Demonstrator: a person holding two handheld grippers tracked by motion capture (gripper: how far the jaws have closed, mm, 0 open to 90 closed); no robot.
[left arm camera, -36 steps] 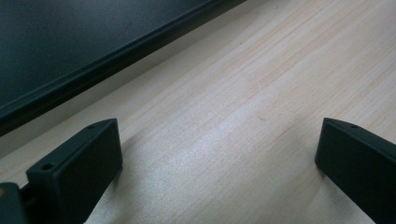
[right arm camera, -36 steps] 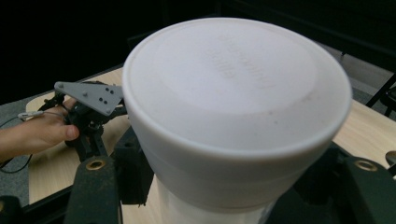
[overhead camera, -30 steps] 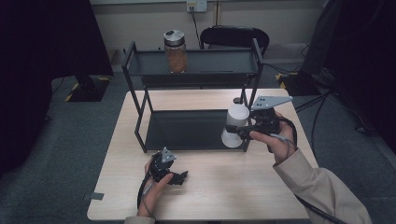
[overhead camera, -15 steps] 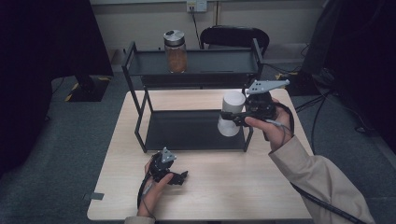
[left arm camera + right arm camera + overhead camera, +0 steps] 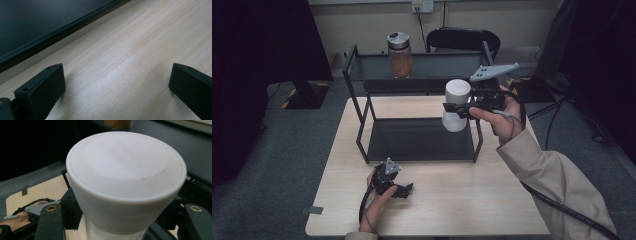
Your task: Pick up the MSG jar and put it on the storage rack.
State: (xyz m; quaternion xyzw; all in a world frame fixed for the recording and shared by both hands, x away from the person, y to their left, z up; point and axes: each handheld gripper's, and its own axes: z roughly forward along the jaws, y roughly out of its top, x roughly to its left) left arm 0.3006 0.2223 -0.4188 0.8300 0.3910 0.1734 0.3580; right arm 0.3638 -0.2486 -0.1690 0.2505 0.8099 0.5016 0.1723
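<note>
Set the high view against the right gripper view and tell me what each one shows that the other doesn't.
High view alone: the whole two-tier rack, a chair behind it, and the right gripper lifted above the table. Right gripper view alone: faint raised lettering on the jar's white lid. Both: the white-lidded jar clamped by the right gripper, the brown-filled jar on the top shelf, and the left gripper resting on the table.

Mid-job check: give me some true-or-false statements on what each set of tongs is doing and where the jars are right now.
1. The right tongs grip a white-lidded jar. True.
2. That jar stands on the table. False: it is held up in the air near the shelf rack.
3. The left tongs are shut on a jar. False: they are open, empty, low over the table.
4. A brown-filled jar stands on the rack's top shelf. True.
5. The rack's bottom shelf holds a jar. False: nothing stands there.
</note>
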